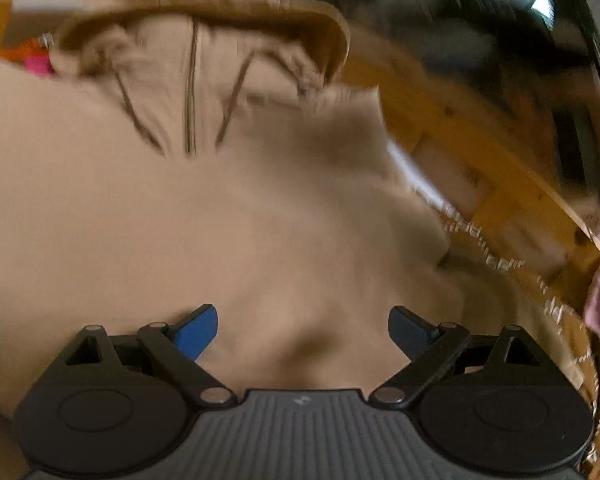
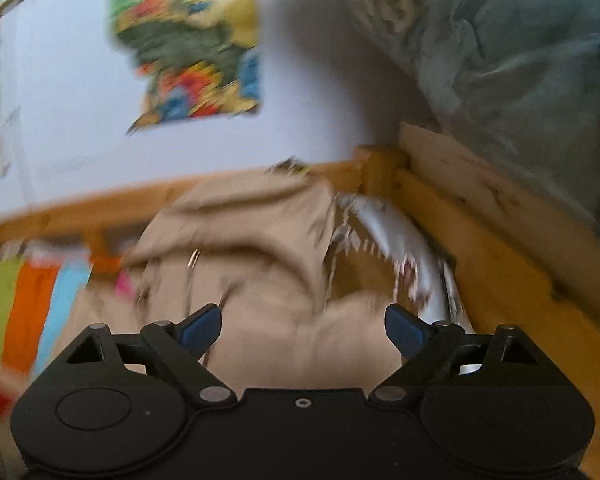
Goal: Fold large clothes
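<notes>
Both frames motion-blurred; detail soft.

Step in hand, as judged: between grasps. The beige hoodie (image 1: pixel 228 208) lies spread on a bed with a wooden frame (image 1: pixel 472 148), hood and zip at the far end, drawcords splayed either side of the zip. Neither tool holds cloth, so a fold looks about to be set up, not carried through.

Left gripper (image 1: pixel 303 330): fingers spread wide, nothing between them. Hoodie body fills the view under and beyond the tips; whether they touch the fabric I cannot tell. A patterned brown bedcover (image 1: pixel 552 304) shows at the right, beside the garment's right edge.

Right gripper (image 2: pixel 303 330): fingers likewise released and empty, angled toward the far end. Hoodie (image 2: pixel 260 280) lies below and ahead of the tips, hood bunched at the far rail. Bright striped fabric (image 2: pixel 32 308) sits to the left.

Next move, my reading: bring each pair of fingers down onto an edge or sleeve, pinch a single layer cleanly, then lift and carry it across the body. Thick fleece may bunch; the drawcords could snag.
</notes>
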`<state>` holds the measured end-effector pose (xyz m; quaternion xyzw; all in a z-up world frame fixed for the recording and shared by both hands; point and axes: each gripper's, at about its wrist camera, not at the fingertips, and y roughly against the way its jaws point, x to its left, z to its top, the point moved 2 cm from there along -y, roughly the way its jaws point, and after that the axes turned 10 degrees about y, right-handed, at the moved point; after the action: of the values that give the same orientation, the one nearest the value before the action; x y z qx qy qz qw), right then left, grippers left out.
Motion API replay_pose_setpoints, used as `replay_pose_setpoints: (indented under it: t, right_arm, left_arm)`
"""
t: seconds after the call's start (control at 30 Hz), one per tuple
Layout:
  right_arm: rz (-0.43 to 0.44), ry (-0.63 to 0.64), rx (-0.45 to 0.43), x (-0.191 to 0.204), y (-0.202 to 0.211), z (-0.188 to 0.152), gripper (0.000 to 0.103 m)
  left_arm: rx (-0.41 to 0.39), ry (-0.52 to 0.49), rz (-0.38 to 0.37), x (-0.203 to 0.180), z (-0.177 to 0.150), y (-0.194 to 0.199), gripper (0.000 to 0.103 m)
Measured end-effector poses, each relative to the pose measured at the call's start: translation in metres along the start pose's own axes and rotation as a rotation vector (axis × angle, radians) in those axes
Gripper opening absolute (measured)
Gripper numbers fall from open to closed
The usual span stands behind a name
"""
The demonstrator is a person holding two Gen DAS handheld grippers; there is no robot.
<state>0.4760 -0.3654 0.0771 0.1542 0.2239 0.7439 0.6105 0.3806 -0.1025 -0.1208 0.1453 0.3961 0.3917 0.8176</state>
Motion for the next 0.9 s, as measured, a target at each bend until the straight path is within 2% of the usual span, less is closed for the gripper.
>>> replay_pose_setpoints:
  t: [0.1,0.17,0.27,0.33,0.37,0.4,0.47,0.5,0.67,0.77,0.9]
  right_arm:
    - [0.006,-0.099,-0.013,-0.010,-0.042,0.036,0.089]
    - [-0.004,-0.098,-0.014,-0.008,-0.067,0.051,0.089]
    - [-0.033,-0.097,0.040,-0.006,-0.108,0.060,0.083]
    - [-0.028,-0.185,0.070,-0.013,-0.128,0.055,0.072]
    - [-0.016,-0.228,0.070,-0.016,-0.133,0.050,0.059]
    - [-0.008,-0.247,0.070,-0.017,-0.135,0.044,0.042]
    - [-0.003,-0.237,0.053,-0.012,-0.132,0.039,0.023]
    - [0.004,-0.202,0.026,-0.007,-0.126,0.037,0.016]
    - [-0.008,0.108,-0.134,0.033,-0.070,0.026,0.007]
    - [-0.043,0.360,-0.226,0.062,-0.029,-0.001,0.006]
    - [-0.098,0.567,-0.304,0.085,0.020,-0.051,0.003]
  left_arm:
    - [-0.021,-0.064,0.010,0.002,-0.008,-0.005,0.095]
    - [-0.028,-0.098,0.009,0.003,-0.013,-0.006,0.095]
    - [-0.035,-0.095,-0.018,0.010,-0.015,-0.003,0.095]
    - [-0.040,-0.070,-0.031,0.015,-0.017,0.004,0.095]
    - [-0.040,-0.058,-0.036,0.019,-0.012,0.004,0.095]
    - [-0.040,-0.042,-0.042,0.023,-0.013,0.009,0.095]
    - [-0.039,-0.024,-0.046,0.030,-0.011,0.017,0.095]
    - [-0.041,-0.009,-0.045,0.034,-0.009,0.022,0.095]
    - [-0.122,0.099,-0.037,0.054,0.001,0.054,0.095]
    - [-0.189,0.130,-0.004,0.062,0.010,0.074,0.094]
    - [-0.266,0.165,0.019,0.072,0.021,0.098,0.094]
